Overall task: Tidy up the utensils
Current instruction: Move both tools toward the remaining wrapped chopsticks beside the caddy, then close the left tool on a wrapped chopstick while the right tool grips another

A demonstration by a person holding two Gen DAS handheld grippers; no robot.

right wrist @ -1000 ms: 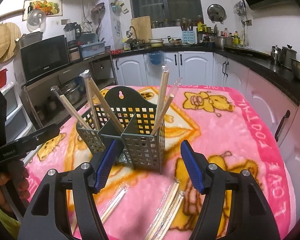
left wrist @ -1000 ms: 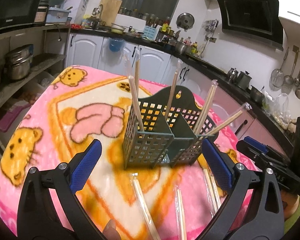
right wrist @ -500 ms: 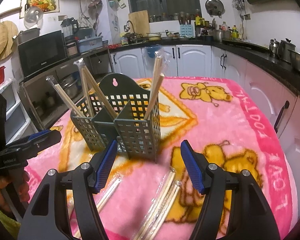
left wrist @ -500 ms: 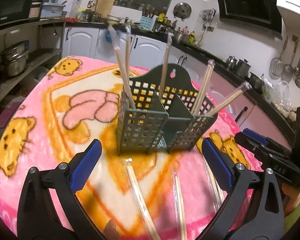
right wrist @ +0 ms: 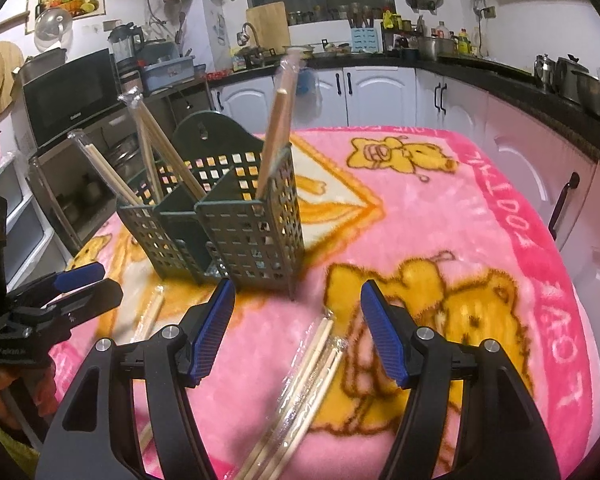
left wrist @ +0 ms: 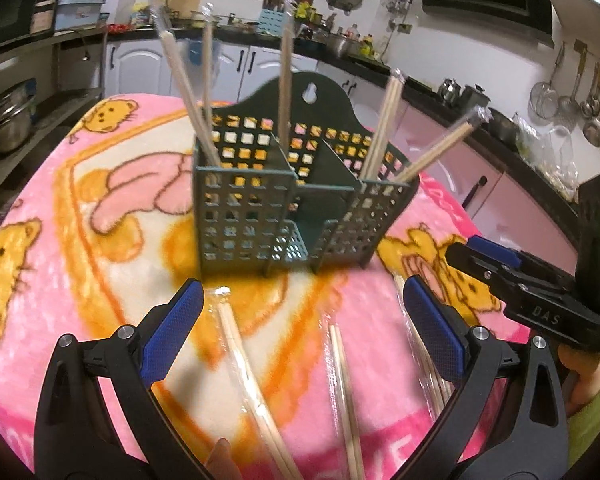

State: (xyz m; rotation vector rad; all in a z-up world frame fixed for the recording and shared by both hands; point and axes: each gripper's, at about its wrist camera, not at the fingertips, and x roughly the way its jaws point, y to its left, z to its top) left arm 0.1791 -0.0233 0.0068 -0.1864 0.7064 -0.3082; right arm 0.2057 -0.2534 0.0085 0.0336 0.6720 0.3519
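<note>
A kitchen with white cabinet doors and a dark worktop surrounds a table covered by a pink fleece blanket printed with yellow bears (left wrist: 80, 264).

From the left wrist view, a dark green perforated plastic utensil caddy (left wrist: 296, 208) stands upright on the blanket, its compartments holding several plastic-wrapped wooden chopstick pairs (left wrist: 188, 84) that lean outward. The left gripper (left wrist: 300, 320) hovers in front of the caddy with its blue-padded fingers wide apart and nothing between them. Two more wrapped chopstick pairs (left wrist: 252, 384) lie flat on the blanket between its fingers. The right gripper (left wrist: 516, 280) shows at the right edge.

From the right wrist view, the caddy (right wrist: 236, 216) sits ahead and to the left. The right gripper (right wrist: 298, 328) hangs over the blanket (right wrist: 480, 208), its fingers spread and empty. A wrapped bundle of chopsticks (right wrist: 308, 376) lies on the blanket between them. The left gripper (right wrist: 68, 292) is at the left edge; its finger spacing is unclear from here.
</note>
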